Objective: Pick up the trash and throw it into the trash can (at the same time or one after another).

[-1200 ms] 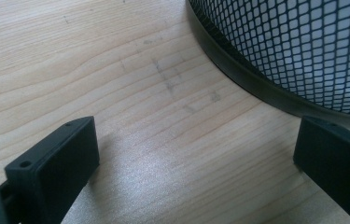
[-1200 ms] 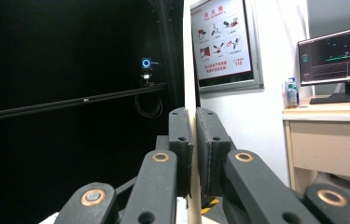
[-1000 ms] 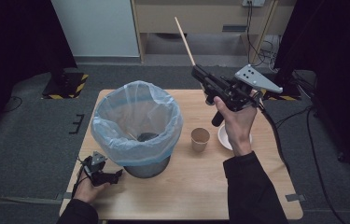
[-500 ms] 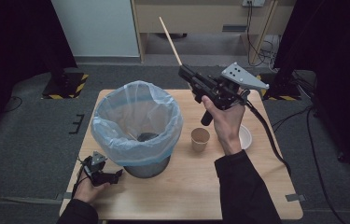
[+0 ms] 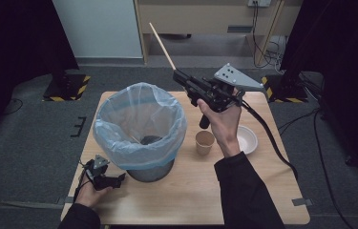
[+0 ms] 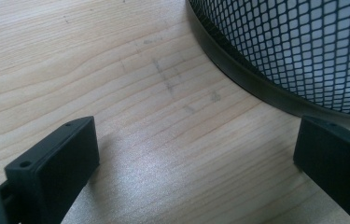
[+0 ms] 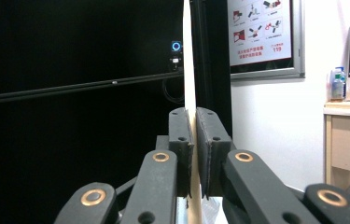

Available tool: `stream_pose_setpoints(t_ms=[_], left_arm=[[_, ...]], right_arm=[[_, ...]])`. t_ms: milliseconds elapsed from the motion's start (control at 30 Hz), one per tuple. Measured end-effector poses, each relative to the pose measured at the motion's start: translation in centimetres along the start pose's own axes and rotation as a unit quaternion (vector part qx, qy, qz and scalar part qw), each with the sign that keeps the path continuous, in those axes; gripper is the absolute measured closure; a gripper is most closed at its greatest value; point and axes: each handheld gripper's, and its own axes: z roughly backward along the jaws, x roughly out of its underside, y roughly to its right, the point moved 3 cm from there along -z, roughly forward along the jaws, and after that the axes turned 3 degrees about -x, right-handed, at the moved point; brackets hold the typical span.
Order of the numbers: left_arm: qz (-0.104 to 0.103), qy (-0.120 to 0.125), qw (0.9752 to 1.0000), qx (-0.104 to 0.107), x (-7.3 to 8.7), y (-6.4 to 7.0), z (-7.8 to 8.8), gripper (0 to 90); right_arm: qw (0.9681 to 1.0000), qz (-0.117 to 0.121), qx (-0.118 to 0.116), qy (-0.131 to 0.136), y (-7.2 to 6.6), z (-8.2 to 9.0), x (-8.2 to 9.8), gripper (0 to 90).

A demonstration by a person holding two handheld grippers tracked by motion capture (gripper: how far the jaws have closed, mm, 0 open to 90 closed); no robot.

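Leftward toward frame centre, the right claw (image 5: pixel 182 79) has carried its clamped wooden stick (image 5: pixel 162 46); left claw (image 5: pixel 115 179) rests agape, lower left.

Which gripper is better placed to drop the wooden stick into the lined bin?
Right. The right gripper already clamps the wooden stick near the bin's rim; the left gripper rests open on the table.

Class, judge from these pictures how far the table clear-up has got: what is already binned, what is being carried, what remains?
Done: dark items already lie inside the lined bin; what they are is unclear. In hand: the right gripper is shut on a wooden stick, raised beside the bin's rim, not yet dropped. Left: the paper cup and white plate sit on the table. The left gripper rests open by the bin's base.
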Motion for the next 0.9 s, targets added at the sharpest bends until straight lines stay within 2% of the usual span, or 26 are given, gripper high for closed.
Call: stream_pose_setpoints(t_ms=[200,467,900], left_arm=[[0.0,0.0,1.0,0.0,0.0,0.0,0.0,0.0],[0.0,0.0,1.0,0.0,0.0,0.0,0.0,0.0],[0.0,0.0,1.0,0.0,0.0,0.0,0.0,0.0]], right_arm=[[1.0,-0.004,-0.004,-0.005,-0.1,-0.6,0.4,85.8],[0.9996,-0.009,-0.017,-0.02,-0.7,-1.7,1.8,85.8],[0.9981,-0.008,-0.023,-0.057,-1.4,-3.5,4.5,85.7]])
